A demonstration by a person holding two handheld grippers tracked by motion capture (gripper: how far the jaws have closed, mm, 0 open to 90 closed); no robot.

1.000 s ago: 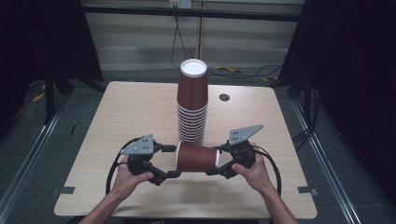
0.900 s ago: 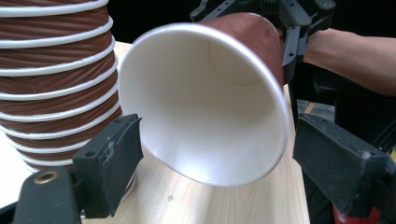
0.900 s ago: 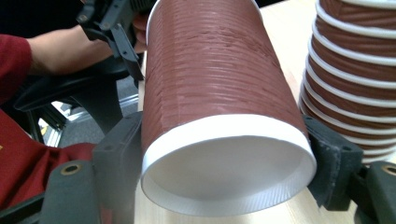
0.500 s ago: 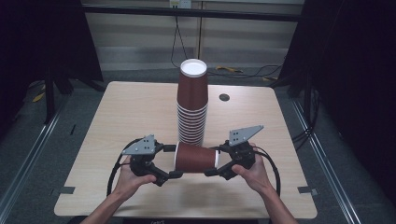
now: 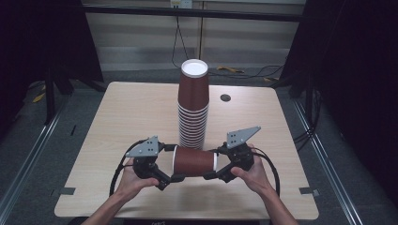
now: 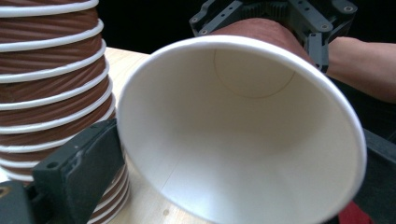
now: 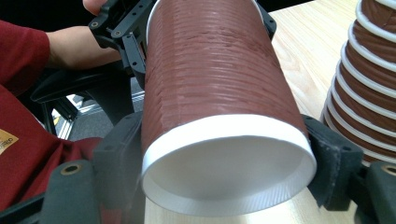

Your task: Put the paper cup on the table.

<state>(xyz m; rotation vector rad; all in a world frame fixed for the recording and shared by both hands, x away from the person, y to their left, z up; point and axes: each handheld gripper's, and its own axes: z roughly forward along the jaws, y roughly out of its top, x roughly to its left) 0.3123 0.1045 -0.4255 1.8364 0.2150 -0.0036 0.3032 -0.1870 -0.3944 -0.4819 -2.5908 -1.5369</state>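
Scene: wooden table (image 5: 117,122) seen from above, forearms entering from the near edge, a hand-held gripper in each hand.
Cup stack: tall stack of brown paper cups (image 5: 193,105) upside down on the table centre, white base on top; white rims banding the lower half.
Single cup: one brown paper cup (image 5: 194,161) lying level, raised between the two grippers, just in front of the stack's foot; white closed base toward the right gripper, open mouth toward the left gripper.
Left gripper: left gripper (image 5: 170,165) at the cup's open end, jaws just opened wide; in the left gripper view the white rim (image 6: 243,42) sits between the black jaws, one dark pad (image 6: 84,158) just beside the rim, released rather than pressing.
Right gripper: right gripper (image 7: 229,158) clenched on the cup's base end, black pads (image 7: 334,154) pressed against both sides of the brown wall near the white bottom rim.
Hands: left hand (image 5: 129,180) and right hand (image 5: 253,173) wrapped around the gripper bodies, low over the near part of the table.
Extras: small dark round mark (image 5: 225,98) on the table, right of the stack; black cables (image 5: 115,176) looping from the grippers; red sleeve (image 7: 23,51) in the right gripper view.
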